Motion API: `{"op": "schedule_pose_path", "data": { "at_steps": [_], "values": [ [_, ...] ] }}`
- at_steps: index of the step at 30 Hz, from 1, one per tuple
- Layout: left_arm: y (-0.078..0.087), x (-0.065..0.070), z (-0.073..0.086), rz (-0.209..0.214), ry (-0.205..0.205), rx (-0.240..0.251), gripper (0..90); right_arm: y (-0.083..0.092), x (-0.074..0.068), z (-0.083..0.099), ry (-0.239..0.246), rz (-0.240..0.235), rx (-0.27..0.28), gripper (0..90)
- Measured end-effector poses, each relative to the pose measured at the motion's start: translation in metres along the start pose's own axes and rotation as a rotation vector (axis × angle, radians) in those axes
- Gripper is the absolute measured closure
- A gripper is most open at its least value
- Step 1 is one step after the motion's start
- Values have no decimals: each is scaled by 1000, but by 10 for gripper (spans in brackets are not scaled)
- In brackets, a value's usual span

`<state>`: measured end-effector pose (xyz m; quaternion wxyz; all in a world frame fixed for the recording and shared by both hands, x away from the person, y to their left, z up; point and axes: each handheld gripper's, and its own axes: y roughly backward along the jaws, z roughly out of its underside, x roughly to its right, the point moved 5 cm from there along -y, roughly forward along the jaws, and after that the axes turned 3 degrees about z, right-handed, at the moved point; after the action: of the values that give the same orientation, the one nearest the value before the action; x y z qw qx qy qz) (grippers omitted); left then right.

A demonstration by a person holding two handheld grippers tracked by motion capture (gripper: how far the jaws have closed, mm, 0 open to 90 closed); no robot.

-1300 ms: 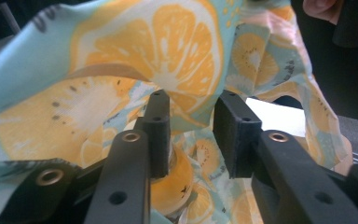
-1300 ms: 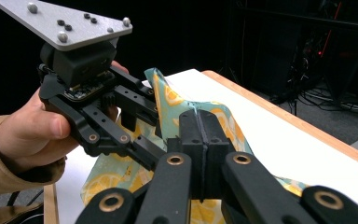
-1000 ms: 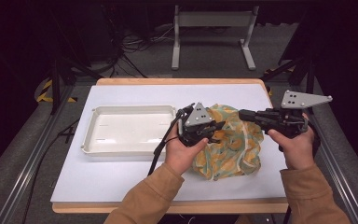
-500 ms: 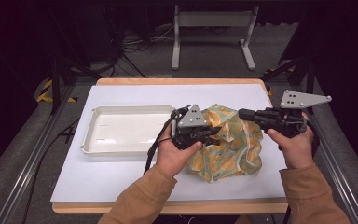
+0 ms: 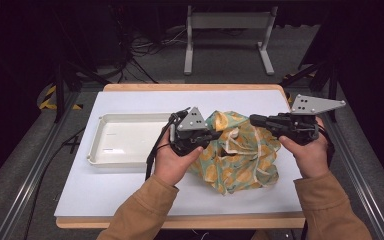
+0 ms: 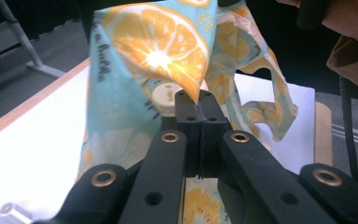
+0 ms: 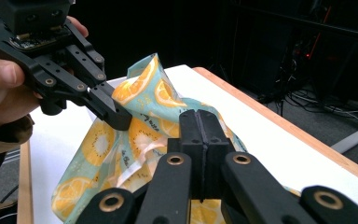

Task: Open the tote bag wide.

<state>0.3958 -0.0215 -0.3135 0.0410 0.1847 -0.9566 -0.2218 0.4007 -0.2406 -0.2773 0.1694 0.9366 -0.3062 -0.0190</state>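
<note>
Hanging limp, cloth point(image 5: 240, 152) bunched, pinched by both hand-held grippers.

Between your two tongs the lemon-print cloth point(image 5: 240, 150) bunches up off the tabletop point(image 5: 130, 190), so you have no straight way across the middle. Your left tongs point(image 5: 219, 134) sit against its left edge and your right tongs point(image 5: 254, 120) over its far right part, both with jaws together. To your left, the white tray point(image 5: 96, 150) blocks a low sweep with its raised rim. You have bare tabletop along the near edge, along the far edge behind the cloth, and in the strip between tray and cloth.
</note>
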Motion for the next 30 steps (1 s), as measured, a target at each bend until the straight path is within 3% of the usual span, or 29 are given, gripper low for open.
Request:
{"op": "schedule_pose_path", "data": {
  "at_steps": [7,13,19,25,30],
  "values": [
    [3,-8,3,-31,2,-10,899,-4,1,0,0,2,-2,900],
    [0,-19,6,-67,4,-46,900,-13,7,0,7,19,-17,900],
    [-5,-31,11,-78,30,-62,900,-24,13,1,15,39,-41,900],
    [-16,-39,17,-86,54,-92,900,-35,27,10,-15,67,-64,900],
    [-27,-44,21,-70,76,-103,900,-42,35,17,-13,96,-94,900]
  ]
}}
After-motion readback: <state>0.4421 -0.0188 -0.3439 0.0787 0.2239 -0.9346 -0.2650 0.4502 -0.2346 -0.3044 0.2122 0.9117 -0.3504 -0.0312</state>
